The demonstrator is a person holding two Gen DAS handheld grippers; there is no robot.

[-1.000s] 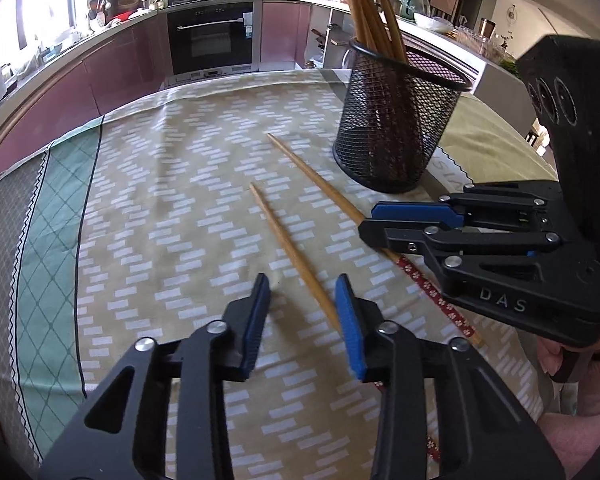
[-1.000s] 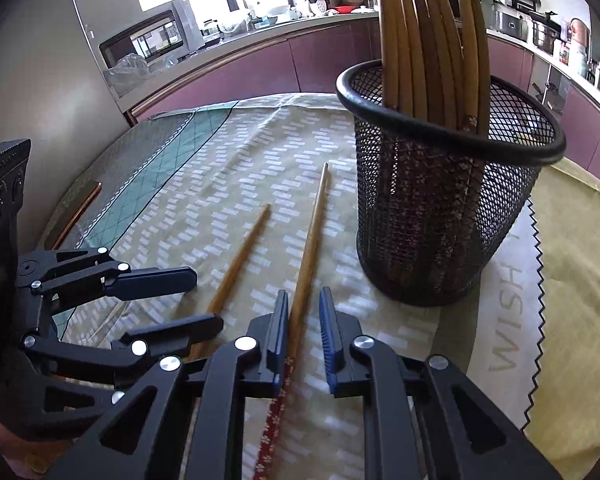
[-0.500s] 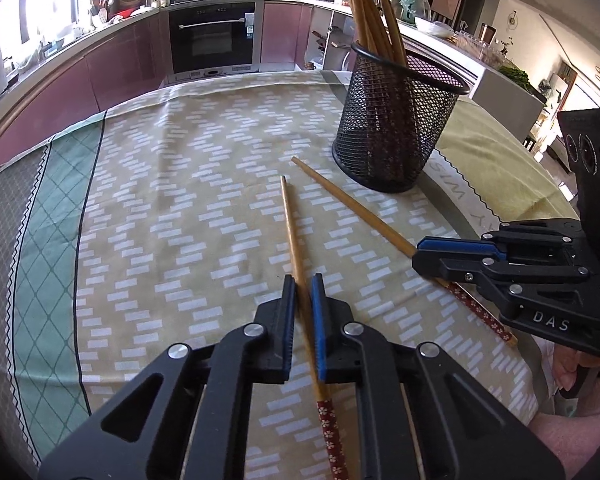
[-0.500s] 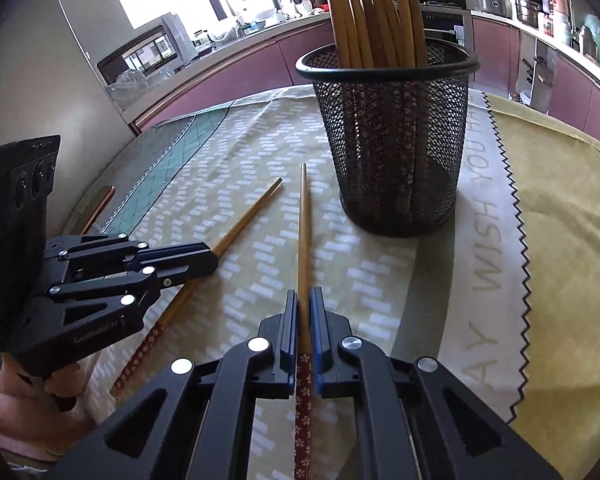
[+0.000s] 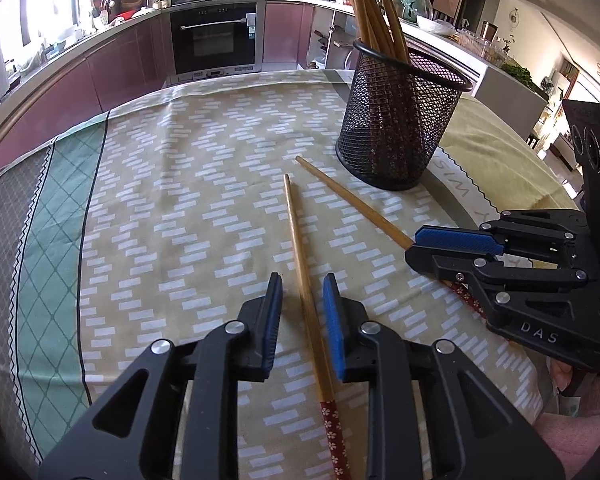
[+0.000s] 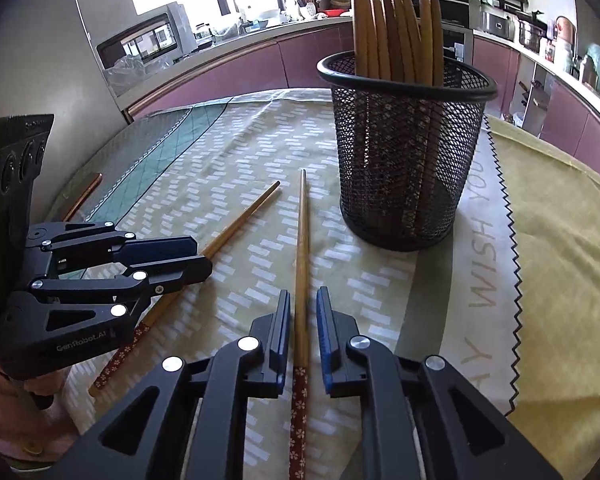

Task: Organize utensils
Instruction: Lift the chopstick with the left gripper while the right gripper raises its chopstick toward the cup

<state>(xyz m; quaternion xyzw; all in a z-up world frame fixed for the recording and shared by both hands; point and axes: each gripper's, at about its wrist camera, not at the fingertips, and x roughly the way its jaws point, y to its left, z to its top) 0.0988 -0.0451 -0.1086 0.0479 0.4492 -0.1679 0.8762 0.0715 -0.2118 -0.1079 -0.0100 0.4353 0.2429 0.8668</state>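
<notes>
Two wooden chopsticks with red flowered ends lie on the patterned tablecloth [image 5: 160, 208]. My left gripper [image 5: 302, 280] straddles one chopstick [image 5: 296, 240]. Its jaws are opening, and a gap shows on each side of the stick. My right gripper [image 6: 303, 292] straddles the other chopstick [image 6: 302, 240], also opening, with its pads clear of the wood. Each gripper shows in the other's view: the right gripper [image 5: 414, 244] and the left gripper [image 6: 198, 260]. A black mesh holder [image 5: 396, 128] [image 6: 404, 160] with several chopsticks [image 6: 392, 20] stands upright just beyond.
The table's yellow cloth [image 6: 560, 240] with a zigzag edge lies to the right of the holder. A green border [image 5: 48, 220] runs along the left. Kitchen cabinets and an oven [image 5: 214, 40] stand behind the table. A hand in a pink sleeve [image 5: 572, 432] holds the right gripper.
Half a second ago both grippers were shut on their chopsticks; now both pairs of jaws have parted. The left chopstick has swung to point more straight ahead. Both sticks still lie on the cloth.
</notes>
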